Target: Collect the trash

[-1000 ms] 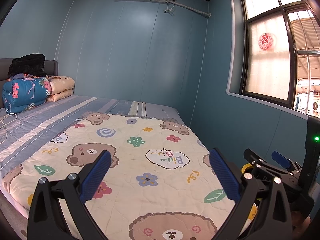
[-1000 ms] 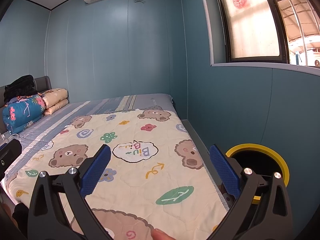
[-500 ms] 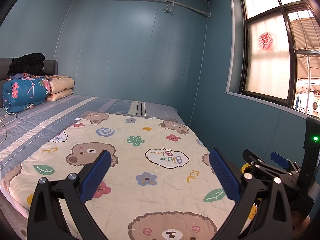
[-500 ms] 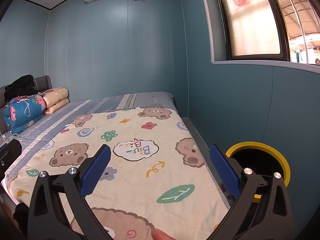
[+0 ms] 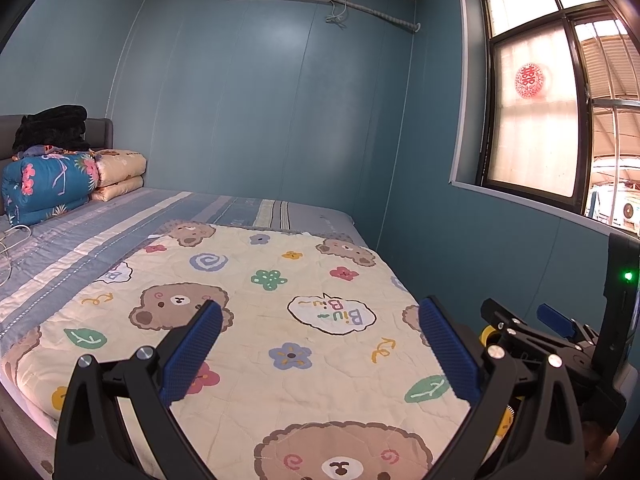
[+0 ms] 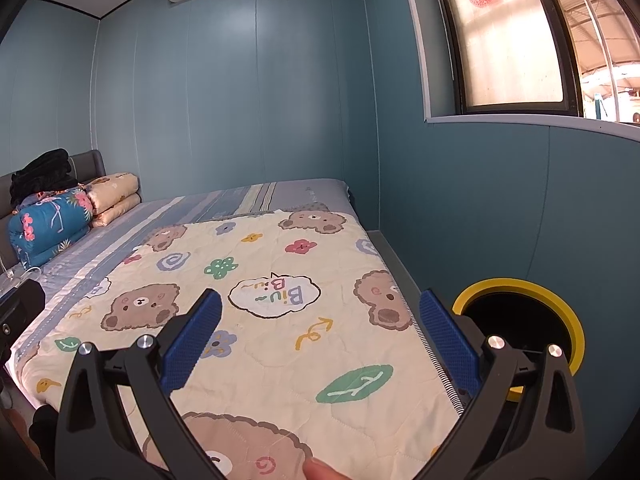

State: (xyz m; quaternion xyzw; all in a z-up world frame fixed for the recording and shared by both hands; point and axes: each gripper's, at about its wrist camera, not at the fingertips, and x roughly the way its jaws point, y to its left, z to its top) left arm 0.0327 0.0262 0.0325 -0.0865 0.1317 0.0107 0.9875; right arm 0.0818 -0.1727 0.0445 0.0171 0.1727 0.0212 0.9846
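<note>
Over on the far left, by the headboard, folded blankets sit in a pile, with something black on top. We think they are stacked there so the rest of the bed is free. A thin white cord lies on the striped sheet just beside them.

Next comes the bear quilt, spread flat over the middle of the bed. We look hard at it for trash, but we cannot see any wrapper or paper on it. So we cannot tell where the trash is; it may be out of sight.

Our left gripper hangs over the near end of the quilt. Its blue fingers are spread wide, with nothing between them. We think they are wide so they are ready to pinch as soon as we find something.

Our right gripper is spread wide too, and it holds nothing. It also floats above the quilt, not touching it.

Down on the right, in the gap between the bed and the blue wall, stands the yellow-rimmed bin. We think it stands close to the bed so trash can drop right in. Up high on the right is the window.
</note>
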